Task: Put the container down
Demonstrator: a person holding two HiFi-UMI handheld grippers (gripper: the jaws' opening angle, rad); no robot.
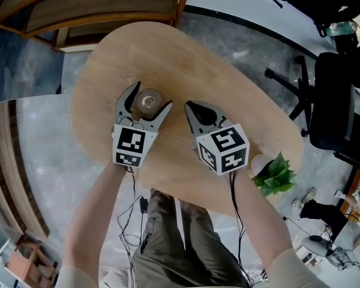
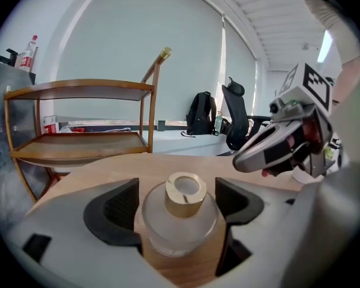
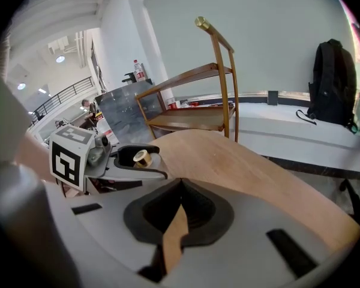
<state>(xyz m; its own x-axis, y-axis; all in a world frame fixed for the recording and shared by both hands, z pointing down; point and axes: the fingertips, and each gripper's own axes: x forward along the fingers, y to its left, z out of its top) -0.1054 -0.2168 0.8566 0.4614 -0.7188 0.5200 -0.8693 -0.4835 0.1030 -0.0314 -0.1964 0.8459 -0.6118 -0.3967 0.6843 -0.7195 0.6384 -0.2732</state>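
Observation:
A small frosted glass container (image 1: 149,102) with a gold cap stands upright on the oval wooden table (image 1: 228,83). My left gripper (image 1: 151,98) is open around it, one jaw on each side. In the left gripper view the container (image 2: 181,218) fills the gap between the dark pads, which sit close to its sides without squeezing it. My right gripper (image 1: 189,105) hovers just right of it, shut, with nothing between its jaws (image 3: 180,182). From the right gripper view the gold cap (image 3: 141,157) shows inside the left gripper's jaws.
A wooden shelf cart (image 1: 96,5) stands beyond the table's far edge. A small green plant (image 1: 276,176) in a white pot sits at the table's near right edge. A black office chair (image 1: 330,101) and a backpack (image 3: 333,83) are off to the right.

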